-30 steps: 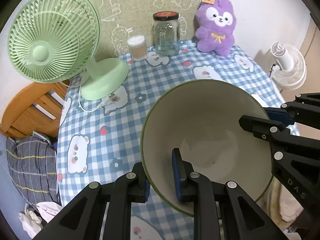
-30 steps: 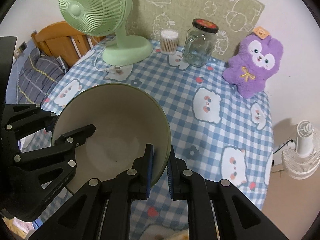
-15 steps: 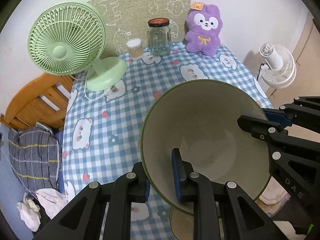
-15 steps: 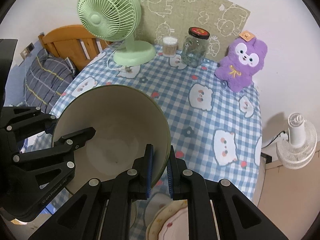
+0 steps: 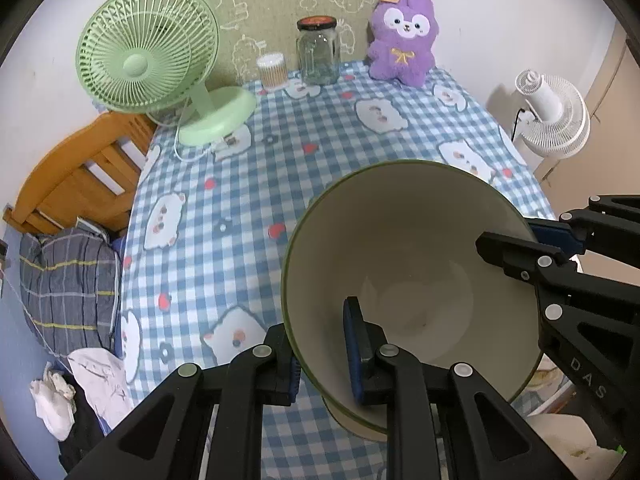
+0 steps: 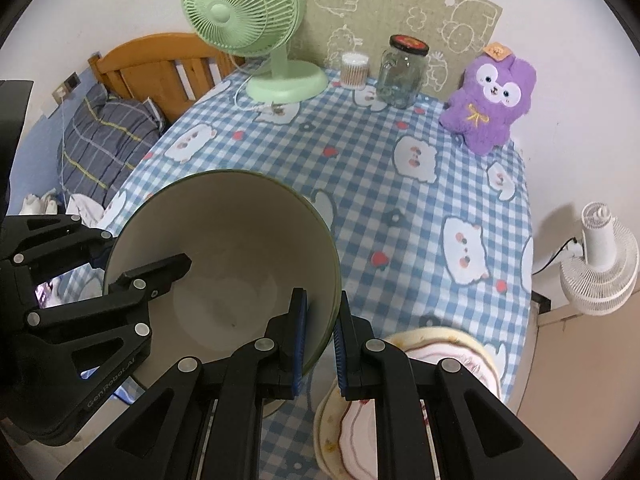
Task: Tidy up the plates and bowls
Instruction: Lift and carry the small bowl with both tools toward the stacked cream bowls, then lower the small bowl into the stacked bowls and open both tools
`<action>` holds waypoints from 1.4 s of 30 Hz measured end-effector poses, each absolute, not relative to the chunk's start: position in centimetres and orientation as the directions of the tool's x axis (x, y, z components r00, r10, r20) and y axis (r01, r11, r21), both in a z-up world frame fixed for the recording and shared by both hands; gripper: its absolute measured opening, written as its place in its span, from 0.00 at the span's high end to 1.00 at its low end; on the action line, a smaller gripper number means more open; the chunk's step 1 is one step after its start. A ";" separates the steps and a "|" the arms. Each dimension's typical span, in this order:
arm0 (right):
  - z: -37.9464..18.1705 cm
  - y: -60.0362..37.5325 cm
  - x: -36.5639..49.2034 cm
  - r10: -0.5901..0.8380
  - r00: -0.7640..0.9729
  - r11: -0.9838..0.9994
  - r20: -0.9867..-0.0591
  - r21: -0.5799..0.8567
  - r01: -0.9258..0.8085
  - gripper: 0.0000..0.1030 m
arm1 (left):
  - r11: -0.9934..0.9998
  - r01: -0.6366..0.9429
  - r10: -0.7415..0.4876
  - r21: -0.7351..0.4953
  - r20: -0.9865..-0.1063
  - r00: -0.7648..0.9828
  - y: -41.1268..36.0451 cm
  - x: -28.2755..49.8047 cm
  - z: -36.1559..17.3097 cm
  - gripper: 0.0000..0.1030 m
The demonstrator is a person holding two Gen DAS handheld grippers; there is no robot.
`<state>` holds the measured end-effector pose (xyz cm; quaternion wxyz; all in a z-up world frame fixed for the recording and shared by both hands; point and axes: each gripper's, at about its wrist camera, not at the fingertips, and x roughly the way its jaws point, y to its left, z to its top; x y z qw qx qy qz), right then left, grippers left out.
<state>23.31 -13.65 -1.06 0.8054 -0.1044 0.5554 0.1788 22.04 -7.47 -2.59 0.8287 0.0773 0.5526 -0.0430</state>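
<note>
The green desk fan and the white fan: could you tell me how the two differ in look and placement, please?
The green desk fan stands on the checked tablecloth at the table's far left; the white fan sits off the table, beyond its right edge. The green desk fan stands upright on a round base, its grille facing forward; the white fan is tilted, showing its motor housing. The green one's cord is pale, the white one's dark. Both have round wire grilles.

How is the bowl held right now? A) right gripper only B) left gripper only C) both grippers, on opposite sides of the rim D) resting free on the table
C: the left gripper and the right gripper each clamp the bowl wall, on opposite sides.
</note>
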 end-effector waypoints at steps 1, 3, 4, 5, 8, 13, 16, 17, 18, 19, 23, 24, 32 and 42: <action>-1.4 -13.7 23.1 0.170 0.313 0.916 -0.934 0.032 -0.401 0.86 | 0.985 0.157 0.010 0.075 -0.926 0.377 -7.4 21.8 -3.0 0.84; -1.9 -13.6 22.6 0.165 0.304 0.918 -0.938 0.034 -0.394 0.86 | 0.986 0.156 0.003 0.063 -0.932 0.361 -7.3 21.5 -3.5 0.84; -2.1 -13.6 22.4 0.164 0.301 0.920 -0.939 0.036 -0.391 0.86 | 0.985 0.160 0.004 0.065 -0.934 0.357 -7.3 21.3 -3.9 0.84; -2.4 -13.7 22.2 0.166 0.296 0.923 -0.941 0.042 -0.383 0.86 | 0.985 0.161 0.003 0.065 -0.934 0.357 -7.4 21.1 -4.1 0.84; -3.0 -13.8 21.8 0.175 0.274 0.931 -0.946 0.068 -0.359 0.86 | 0.983 0.164 0.012 0.077 -0.932 0.361 -7.5 20.6 -4.4 0.84; -3.7 -13.5 21.1 0.168 0.263 0.933 -0.950 0.068 -0.353 0.86 | 0.982 0.161 0.031 0.094 -0.935 0.354 -7.4 20.1 -5.2 0.84; -4.4 -13.4 20.9 0.170 0.239 0.936 -0.956 0.081 -0.342 0.86 | 0.982 0.159 0.041 0.103 -0.934 0.354 -7.3 20.0 -5.7 0.84; -4.6 -13.4 20.9 0.169 0.235 0.938 -0.957 0.083 -0.338 0.86 | 0.982 0.160 0.043 0.105 -0.935 0.353 -7.3 20.0 -5.8 0.84; -4.8 -13.4 20.8 0.167 0.228 0.940 -0.959 0.085 -0.331 0.86 | 0.981 0.161 0.043 0.105 -0.936 0.350 -7.2 20.0 -6.0 0.84; -5.0 -13.4 20.9 0.166 0.224 0.941 -0.960 0.086 -0.328 0.86 | 0.982 0.159 0.041 0.102 -0.937 0.346 -7.2 19.9 -6.3 0.84; -5.8 -13.2 20.8 0.154 0.201 0.944 -0.967 0.084 -0.319 0.86 | 0.982 0.164 0.040 0.098 -0.943 0.330 -7.1 19.9 -7.2 0.84; -6.0 -13.2 20.8 0.151 0.193 0.945 -0.969 0.084 -0.317 0.86 | 0.982 0.165 0.037 0.094 -0.946 0.322 -7.0 19.9 -7.5 0.84; -6.3 -13.1 21.1 0.122 0.205 0.950 -0.971 0.054 -0.308 0.86 | 0.980 0.182 0.019 0.080 -0.948 0.318 -7.0 20.3 -8.2 0.84; -6.2 -12.9 20.8 0.073 0.227 0.956 -0.971 0.003 -0.293 0.86 | 0.977 0.199 0.007 0.078 -0.943 0.332 -7.3 20.3 -8.6 0.81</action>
